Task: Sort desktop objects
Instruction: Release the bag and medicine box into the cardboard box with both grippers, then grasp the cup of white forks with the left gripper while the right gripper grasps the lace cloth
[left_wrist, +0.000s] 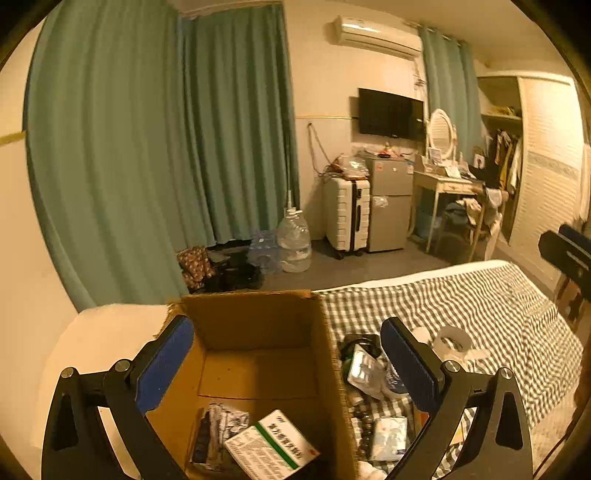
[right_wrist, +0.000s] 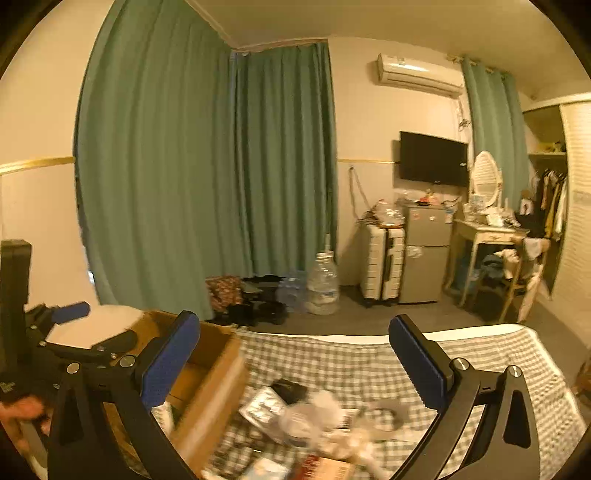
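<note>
A brown cardboard box (left_wrist: 258, 325) stands open on the bed. Inside it lie a white medicine box with a green stripe (left_wrist: 273, 445) and a crumpled foil packet (left_wrist: 218, 428). My left gripper (left_wrist: 288, 360) hangs open above the box with nothing between its blue pads. To the right of the box, loose items lie on the checked bedspread (left_wrist: 480, 299): a blister pack (left_wrist: 364, 369), a tape roll (left_wrist: 452, 339) and a small packet (left_wrist: 389, 435). My right gripper (right_wrist: 295, 365) stands open over that blurred pile (right_wrist: 314, 417), holding nothing. The box (right_wrist: 218, 373) shows at its left.
A white pillow (left_wrist: 107, 343) lies left of the box. Beyond the bed's far edge are water jugs (left_wrist: 293, 240), a suitcase (left_wrist: 347, 214), a small fridge (left_wrist: 391, 203) and a dressing table (left_wrist: 447, 184). Green curtains (left_wrist: 147, 129) cover the wall.
</note>
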